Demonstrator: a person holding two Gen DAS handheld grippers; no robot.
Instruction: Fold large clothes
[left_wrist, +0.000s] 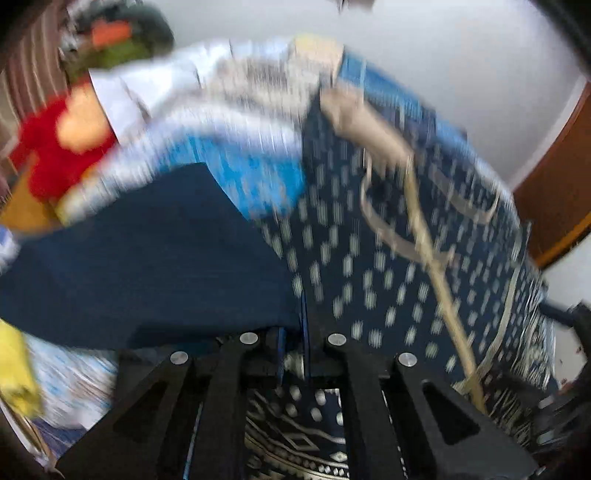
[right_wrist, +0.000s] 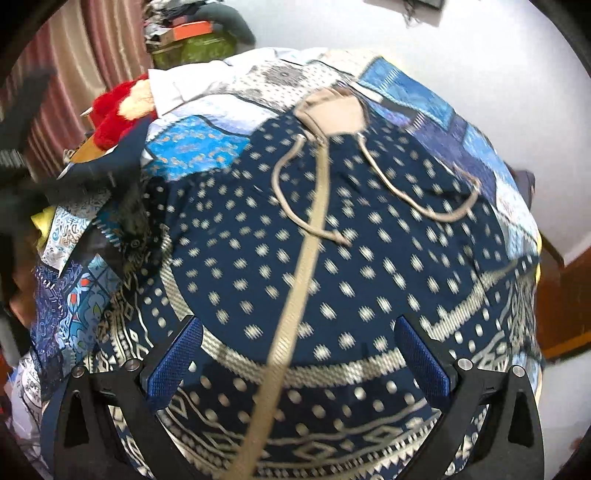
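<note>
A large navy garment (right_wrist: 351, 266) with white dots, a beige front strip (right_wrist: 295, 295) and beige neck cords lies spread over a blue patchwork bedcover (right_wrist: 424, 96). My right gripper (right_wrist: 301, 363) hovers open over the garment's patterned hem, and its blue pads (right_wrist: 177, 362) hold nothing. In the blurred left wrist view, my left gripper (left_wrist: 295, 332) is shut on an edge of the garment. A plain navy flap (left_wrist: 155, 258) is lifted from it across the left. The right wrist view shows that raised flap (right_wrist: 114, 158) at the far left.
A red plush toy (right_wrist: 114, 110) and a white cloth (right_wrist: 177, 85) lie at the bed's far left. Behind them are a green pile with an orange box (right_wrist: 192, 37) and a striped curtain (right_wrist: 74, 74). Yellow cloth (left_wrist: 14, 373) lies near left. Brown wooden furniture (right_wrist: 565, 302) stands on the right.
</note>
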